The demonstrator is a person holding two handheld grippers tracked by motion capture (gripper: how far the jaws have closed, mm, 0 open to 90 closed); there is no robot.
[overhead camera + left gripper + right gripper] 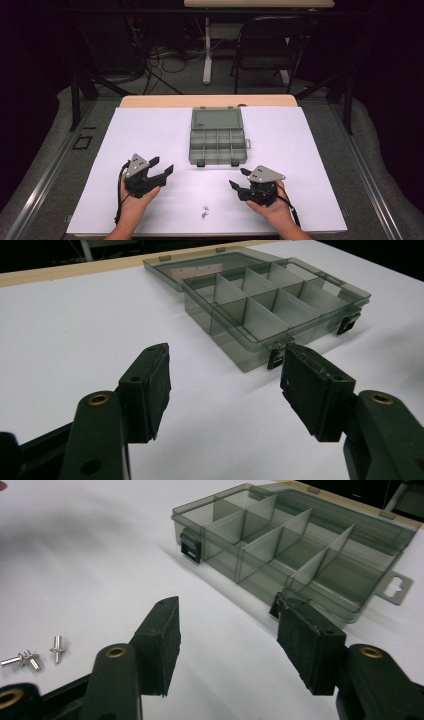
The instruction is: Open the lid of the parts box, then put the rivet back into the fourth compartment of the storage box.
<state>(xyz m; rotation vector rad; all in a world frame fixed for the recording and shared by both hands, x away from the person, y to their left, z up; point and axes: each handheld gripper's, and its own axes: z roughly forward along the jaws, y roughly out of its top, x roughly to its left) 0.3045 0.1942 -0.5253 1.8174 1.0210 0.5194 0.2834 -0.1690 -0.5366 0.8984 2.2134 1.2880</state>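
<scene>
On the white table top (150,135), near the person's edge:
Left gripper (161,167): jaws apart, empty, aimed toward the organizer box (218,142).
Right gripper (238,178): jaws apart, nothing between them, pointing inward to the left.
Screws (204,210): small metal pieces lying loose between the two hands, close to the front edge, apart from both grippers.
Box: lid open, compartments look empty, beyond both grippers.
Behind the table: a folding chair (267,47) and floor cables (165,60).
Path: bare table between grippers and screws.

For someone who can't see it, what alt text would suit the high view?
Two hands each hold an open black gripper, left gripper and right gripper, over a white table. Between them lie small metal screws; beyond sits an open grey compartment box, its compartments apparently empty.
</scene>
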